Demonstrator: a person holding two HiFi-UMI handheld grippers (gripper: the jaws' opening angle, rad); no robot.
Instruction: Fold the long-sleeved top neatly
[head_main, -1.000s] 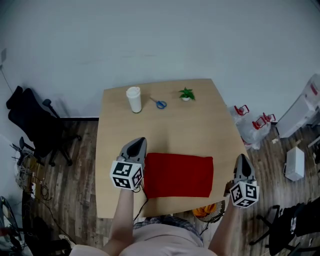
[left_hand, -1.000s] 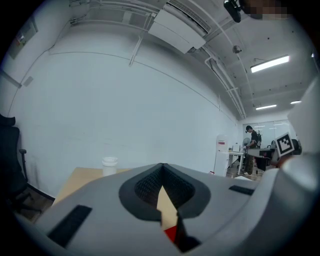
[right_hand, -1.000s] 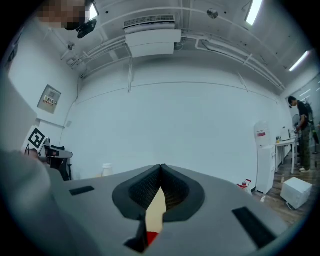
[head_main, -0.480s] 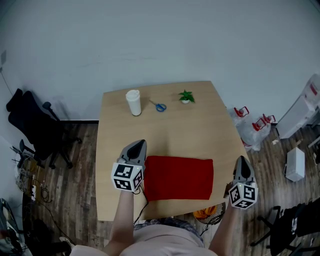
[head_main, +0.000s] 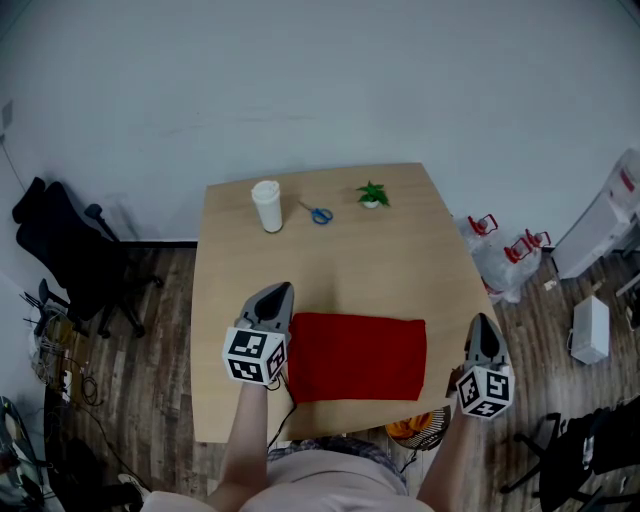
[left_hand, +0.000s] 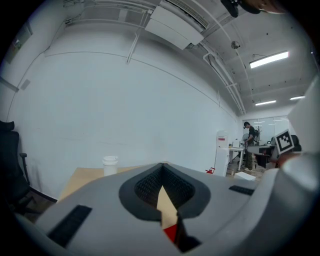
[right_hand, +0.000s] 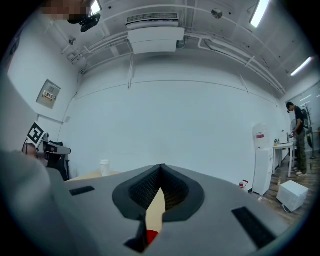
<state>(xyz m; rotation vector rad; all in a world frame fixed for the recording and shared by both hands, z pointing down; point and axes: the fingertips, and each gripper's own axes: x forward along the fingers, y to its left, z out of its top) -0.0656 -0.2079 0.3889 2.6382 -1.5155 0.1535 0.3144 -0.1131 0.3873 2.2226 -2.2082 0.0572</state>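
Grey left gripper (head_main: 281, 290), grey right gripper (head_main: 483, 320) — black-and-white marker cubes (head_main: 254, 355)

Left gripper (head_main: 279, 293): jaws pressed together with nothing between them; tip points toward the far side, tilted slightly down.
Right gripper (head_main: 483, 322): jaws together, empty; tip points toward the far side, level.
Left forearm (head_main: 248, 430): stretched from the near side to its gripper.
Right forearm (head_main: 445, 462): likewise, at the right.
Spacing: grippers well apart, roughly parallel.

The left tongs (head_main: 281, 288) hide the red top's (head_main: 357, 355) left edge; the picture's bottom crops the person (head_main: 322, 478).
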